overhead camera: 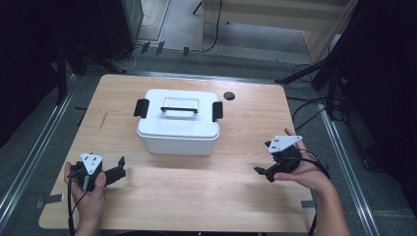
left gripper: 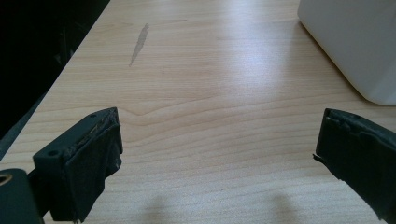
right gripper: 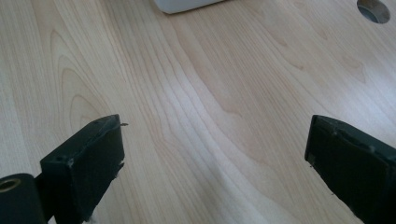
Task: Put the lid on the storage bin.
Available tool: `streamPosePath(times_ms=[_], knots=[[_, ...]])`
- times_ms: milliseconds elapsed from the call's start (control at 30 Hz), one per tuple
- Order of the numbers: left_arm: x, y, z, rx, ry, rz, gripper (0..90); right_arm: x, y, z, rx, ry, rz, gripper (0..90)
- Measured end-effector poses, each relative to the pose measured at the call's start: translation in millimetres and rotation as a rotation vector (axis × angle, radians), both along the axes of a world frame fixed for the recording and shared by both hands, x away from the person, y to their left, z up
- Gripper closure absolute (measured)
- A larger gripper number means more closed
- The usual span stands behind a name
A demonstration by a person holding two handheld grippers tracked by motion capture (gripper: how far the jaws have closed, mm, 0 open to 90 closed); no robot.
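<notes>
So you've got the white lidded box (overhead camera: 178,123) sitting roughly mid-desk, a bit toward the far edge, and that's the thing both your grippers are aimed at. Its long axis runs left to right across the desk (overhead camera: 162,196), parallel to the edge nearest you. The lid is on, with a thin black carry handle (overhead camera: 179,109) lying flat along that same long axis, and a black latch on each short end: the left latch (overhead camera: 141,107) and the right latch (overhead camera: 217,111). So the short ends face out sideways and one long wall faces you.

Your left gripper (overhead camera: 118,169) is on the near side of the box and off past its left end, well apart from it, fingers spread wide with bare wood between them. In the left gripper view the left gripper (left gripper: 217,154) looks along the desk with the box's near corner (left gripper: 355,42) off to the upper right, so you're not lined up on it.

Your right gripper (overhead camera: 263,164) is on the near side of the box too, out past its right end, also well apart, fingers spread and holding nothing. In the right gripper view the right gripper (right gripper: 215,154) has just a sliver of the box at the top edge.

Beyond the box's right end there's a round cable hole (overhead camera: 229,96) in the desk. A pale streak (left gripper: 138,43) marks the wood left of the box. Nothing sits between either gripper and the box.
</notes>
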State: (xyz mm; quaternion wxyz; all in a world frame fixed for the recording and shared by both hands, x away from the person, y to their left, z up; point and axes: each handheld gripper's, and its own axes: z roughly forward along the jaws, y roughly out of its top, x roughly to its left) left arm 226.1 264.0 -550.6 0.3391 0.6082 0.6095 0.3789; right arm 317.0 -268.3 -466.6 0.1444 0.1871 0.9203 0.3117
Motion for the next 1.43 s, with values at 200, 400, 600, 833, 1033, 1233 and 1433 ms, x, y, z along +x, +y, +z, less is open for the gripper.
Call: streamPosePath(times_ms=[200,400,600,833,1033,1233,1433], knots=[[-0.1,-1.2,-0.1,0.008,-0.002,-0.001,1.1,-11.0,-13.8,-12.1,0.054,-0.006,-0.039,4.3],[0.1,-1.8,-0.2,0.013,-0.001,0.001,1.1,-21.9,-28.7,-27.9,0.087,-0.020,-0.084,4.2],[-0.2,-3.1,-0.1,0.028,-0.002,0.001,1.1,-34.3,-45.7,-44.0,0.147,-0.027,-0.135,3.9],[-0.7,-4.1,-0.1,0.034,-0.006,0.008,1.1,-44.9,-59.4,-61.8,0.208,-0.012,-0.162,3.9],[-1.6,-5.7,-0.2,0.054,-0.016,0.014,1.1,-46.6,-62.1,-73.2,0.246,-0.016,-0.177,3.8],[-2.4,-6.2,-0.1,0.054,-0.020,0.038,1.1,-48.1,-59.1,-76.7,0.264,-0.025,-0.168,3.8],[-1.6,-4.5,-0.2,0.033,-0.003,0.052,1.1,-47.0,-66.0,-76.0,0.341,-0.011,-0.187,3.8]])
